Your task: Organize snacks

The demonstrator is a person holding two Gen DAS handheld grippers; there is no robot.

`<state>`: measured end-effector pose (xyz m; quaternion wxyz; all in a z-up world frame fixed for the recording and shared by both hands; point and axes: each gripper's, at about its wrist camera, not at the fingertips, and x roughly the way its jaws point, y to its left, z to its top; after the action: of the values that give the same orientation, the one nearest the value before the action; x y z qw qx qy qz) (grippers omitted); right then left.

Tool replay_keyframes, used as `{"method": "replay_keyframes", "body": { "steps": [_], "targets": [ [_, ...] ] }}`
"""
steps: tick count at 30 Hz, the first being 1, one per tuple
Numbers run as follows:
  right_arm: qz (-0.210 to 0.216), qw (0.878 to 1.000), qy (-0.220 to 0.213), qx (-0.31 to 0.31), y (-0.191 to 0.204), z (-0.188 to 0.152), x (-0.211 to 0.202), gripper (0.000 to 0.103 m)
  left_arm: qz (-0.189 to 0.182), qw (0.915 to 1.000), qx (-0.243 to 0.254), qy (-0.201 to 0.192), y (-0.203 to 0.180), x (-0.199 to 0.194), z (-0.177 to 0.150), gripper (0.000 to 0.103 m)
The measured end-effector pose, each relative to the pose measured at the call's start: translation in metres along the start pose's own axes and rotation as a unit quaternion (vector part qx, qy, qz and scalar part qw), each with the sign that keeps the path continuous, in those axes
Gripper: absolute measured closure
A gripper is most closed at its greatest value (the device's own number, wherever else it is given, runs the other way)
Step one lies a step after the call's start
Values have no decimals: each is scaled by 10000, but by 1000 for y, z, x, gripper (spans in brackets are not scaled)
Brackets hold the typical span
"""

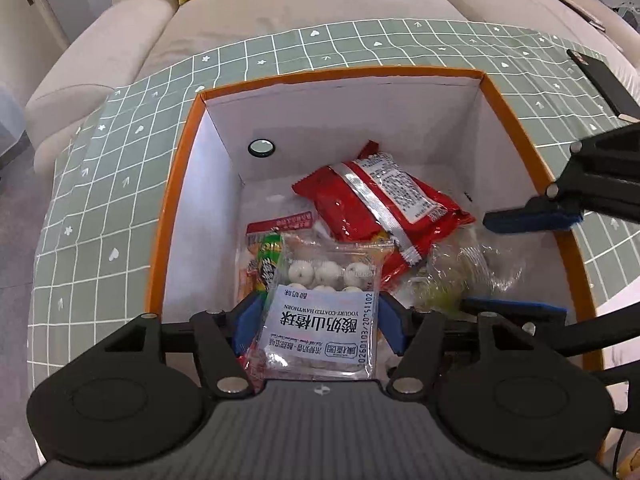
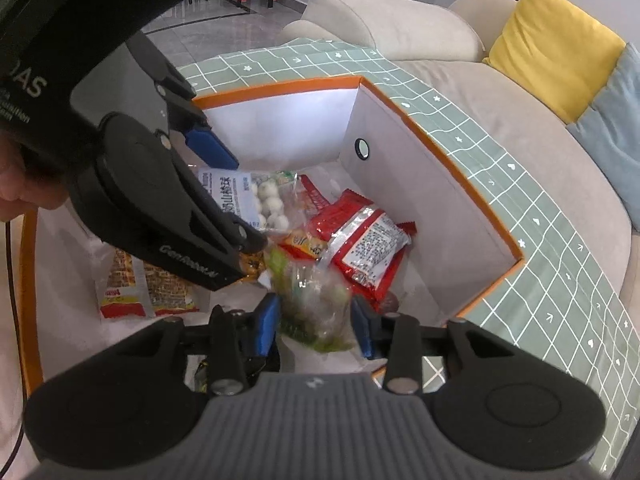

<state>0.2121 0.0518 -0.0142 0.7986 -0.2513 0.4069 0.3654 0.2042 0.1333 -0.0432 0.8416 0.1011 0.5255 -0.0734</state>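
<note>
An orange-rimmed white box (image 1: 400, 70) (image 2: 472, 184) sits on a green grid cloth and holds several snacks. My left gripper (image 1: 316, 326) is open above the box, its blue pads either side of a clear packet of yogurt-coated hawthorn balls (image 1: 320, 312) (image 2: 248, 200), which lies loose between them. My right gripper (image 2: 316, 330) is open inside the box, its pads either side of a clear bag of green and white sweets (image 2: 316, 300) (image 1: 456, 280). A red packet (image 1: 384, 204) (image 2: 368, 248) lies beside them.
A yellow and red packet (image 2: 136, 288) lies at the box's near left. The green grid cloth (image 1: 100, 200) covers the table. A black phone (image 1: 600, 84) lies at the right. A beige sofa (image 1: 280, 12) with a yellow cushion (image 2: 552, 60) stands behind.
</note>
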Motion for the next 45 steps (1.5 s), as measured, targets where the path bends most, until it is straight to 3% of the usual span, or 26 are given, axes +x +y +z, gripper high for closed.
{"method": "replay_keyframes", "body": {
  "steps": [6,10,12,21,26,33,40,45],
  "targets": [
    [80,9997,-115,199,-2,1,-17,37,-34,9997,-111,-199,-3,-18,-5,27],
    [35,9988,-213,442,-3,-3,-35,33,33,9983,-103,-567,-10,-44,-10,23],
    [-76,9974,-285,660,-5,-6,-47,23,150,9964,-143,-820,-14,-59,-15,22],
    [-346,9832,-718,1645,-6,-37,-107,19,334,9793,-684,-1876,-41,-127,-40,21],
    [-607,9698,-1039,2120,-3,-62,-142,14,397,9678,-1011,-2270,-60,-156,-51,21],
    [-1186,9516,-1423,2451,10,-92,-186,10,561,9606,-1248,-2420,-84,-177,-70,21],
    [-1417,9417,-1655,2564,32,-119,-207,7,914,9564,-1220,-2489,-103,-185,-89,21],
    [-1688,9320,-1863,2612,41,-136,-217,7,843,9635,-1052,-2313,-114,-173,-95,21]
  ]
}}
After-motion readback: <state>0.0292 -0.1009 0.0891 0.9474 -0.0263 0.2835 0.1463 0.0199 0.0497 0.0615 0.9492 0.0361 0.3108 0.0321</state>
